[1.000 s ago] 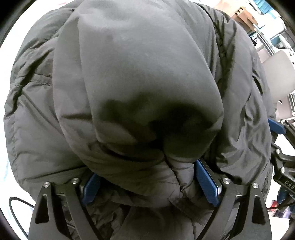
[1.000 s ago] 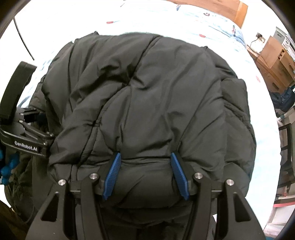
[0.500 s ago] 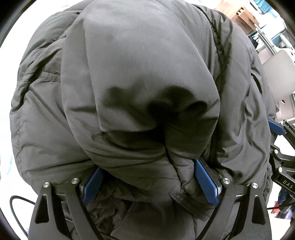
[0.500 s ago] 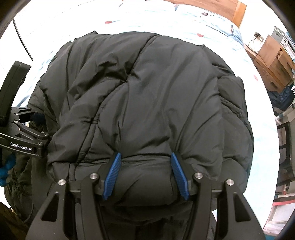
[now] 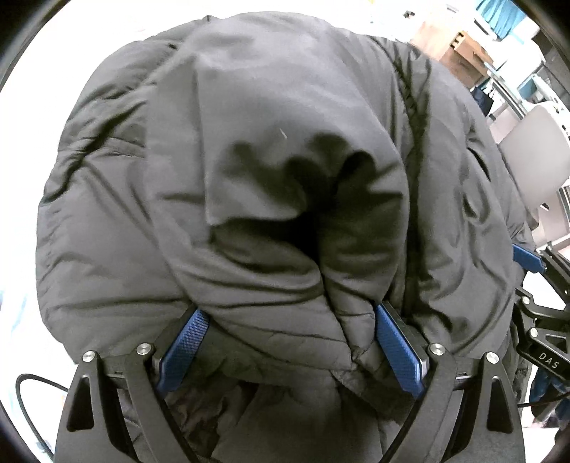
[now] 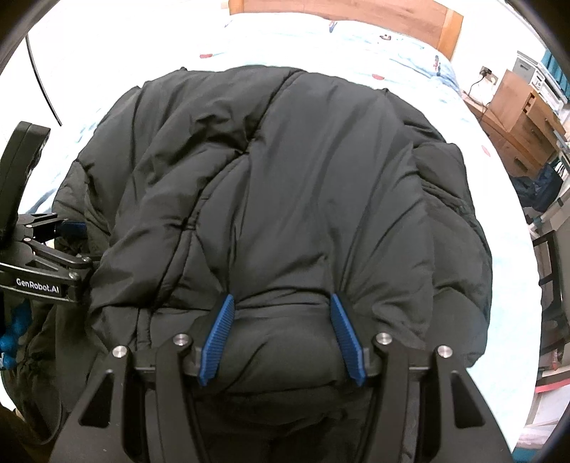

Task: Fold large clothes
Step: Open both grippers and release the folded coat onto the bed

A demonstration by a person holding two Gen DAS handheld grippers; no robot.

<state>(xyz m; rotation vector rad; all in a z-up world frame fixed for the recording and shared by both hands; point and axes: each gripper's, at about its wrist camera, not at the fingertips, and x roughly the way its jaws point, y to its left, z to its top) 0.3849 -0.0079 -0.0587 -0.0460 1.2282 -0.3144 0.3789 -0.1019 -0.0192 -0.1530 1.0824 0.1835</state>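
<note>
A large black puffer jacket point(image 6: 292, 185) lies bunched on a bed with a pale printed sheet point(image 6: 320, 46). It fills the left wrist view point(image 5: 270, 178), where a folded part with a dark sleeve or hood opening hangs in front. My left gripper point(image 5: 288, 313) is shut on a thick fold of the jacket, blue pads point(image 5: 185, 342) pressed into it. My right gripper point(image 6: 281, 302) is shut on another thick fold at the near edge. The left gripper shows at the left edge of the right wrist view point(image 6: 46, 249).
A wooden headboard point(image 6: 342, 10) stands at the far end of the bed. Wooden drawers point(image 6: 520, 117) stand to the right of the bed. A grey chair point(image 5: 530, 156) and shelving are at the right in the left wrist view. A black cable point(image 5: 32, 384) trails at lower left.
Both grippers have lifted and pulled the jacket back a little. More bedsheet and the headboard show beyond it. The dark opening in the fold has shifted up in the left view.
</note>
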